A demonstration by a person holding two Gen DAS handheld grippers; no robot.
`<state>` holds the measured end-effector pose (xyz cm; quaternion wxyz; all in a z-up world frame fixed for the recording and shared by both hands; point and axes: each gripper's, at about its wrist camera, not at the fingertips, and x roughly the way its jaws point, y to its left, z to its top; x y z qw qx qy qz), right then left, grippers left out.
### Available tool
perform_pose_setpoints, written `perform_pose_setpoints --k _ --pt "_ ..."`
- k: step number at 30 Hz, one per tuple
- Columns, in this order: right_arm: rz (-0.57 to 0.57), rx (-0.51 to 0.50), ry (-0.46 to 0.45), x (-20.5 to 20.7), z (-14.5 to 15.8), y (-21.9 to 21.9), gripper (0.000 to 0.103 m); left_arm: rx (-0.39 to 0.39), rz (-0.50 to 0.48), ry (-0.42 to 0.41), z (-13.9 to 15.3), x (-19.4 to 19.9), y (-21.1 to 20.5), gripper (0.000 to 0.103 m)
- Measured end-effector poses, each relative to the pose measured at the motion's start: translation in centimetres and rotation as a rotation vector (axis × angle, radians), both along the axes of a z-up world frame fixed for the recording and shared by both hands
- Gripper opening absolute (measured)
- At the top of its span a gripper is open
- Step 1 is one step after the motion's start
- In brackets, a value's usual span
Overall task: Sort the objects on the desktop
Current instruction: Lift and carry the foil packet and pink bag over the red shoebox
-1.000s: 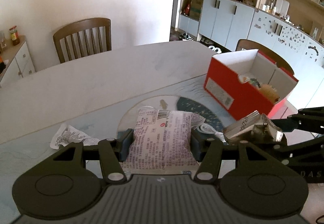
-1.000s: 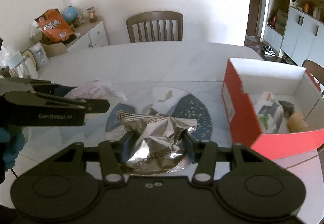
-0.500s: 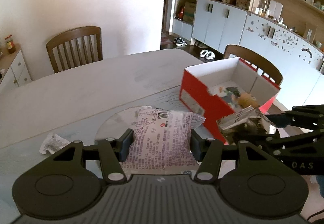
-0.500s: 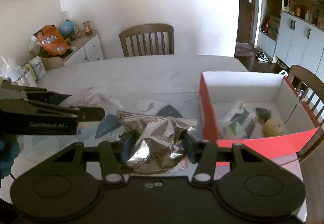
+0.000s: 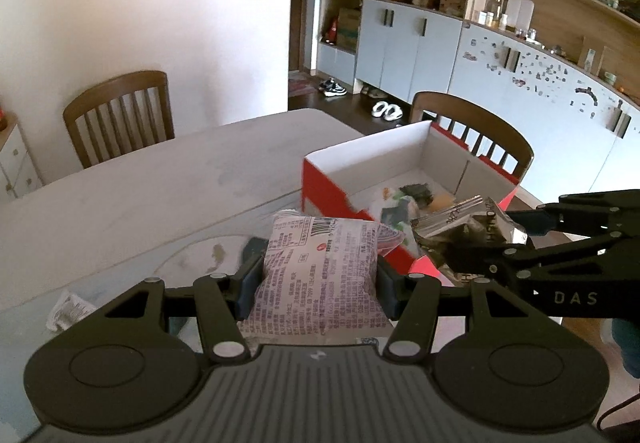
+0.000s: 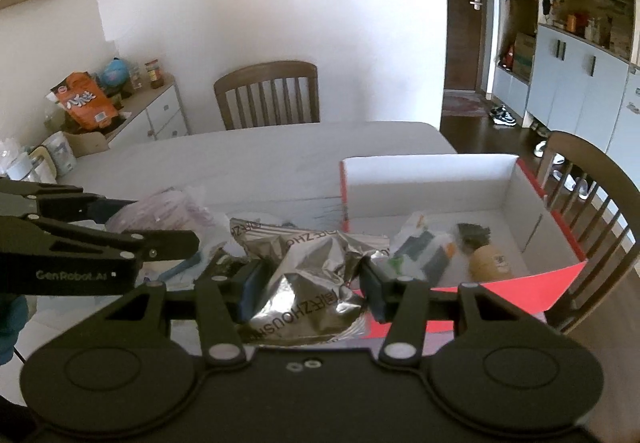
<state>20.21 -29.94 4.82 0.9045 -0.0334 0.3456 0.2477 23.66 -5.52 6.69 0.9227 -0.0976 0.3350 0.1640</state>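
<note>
My left gripper [image 5: 318,285] is shut on a white snack packet with purple print [image 5: 320,279], held above the table just left of the red box [image 5: 324,191]. My right gripper [image 6: 310,291] is shut on a crumpled silver foil bag [image 6: 308,283], at the box's near left corner. In the left wrist view the foil bag [image 5: 468,227] and right gripper show at the right, over the box's front wall. The red box [image 6: 532,283] is open and white inside, holding several small items, among them a tan round one [image 6: 490,261]. The left gripper [image 6: 100,243] reaches in from the left.
A crumpled white wrapper [image 5: 68,309] lies on the table at the left. A dark round patterned mat [image 5: 192,263] lies under the grippers. Wooden chairs stand at the far side [image 6: 268,95] and to the right of the box [image 6: 596,211]. A low cabinet [image 6: 156,115] with snacks is at the far left.
Both grippers have carried their packets to the right and a little upward, so the red box now lies close in front. Neither grip has changed.
</note>
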Motion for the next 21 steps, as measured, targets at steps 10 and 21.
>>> perform_pose_setpoints --k 10,21 --pt "-0.018 -0.003 -0.004 2.5 -0.2 -3.2 0.052 -0.002 -0.013 -0.004 -0.2 3.9 -1.7 0.057" --pt "-0.036 -0.012 0.0 5.7 -0.7 -7.0 0.052 -0.005 -0.032 0.009 -0.6 8.6 -3.7 0.057"
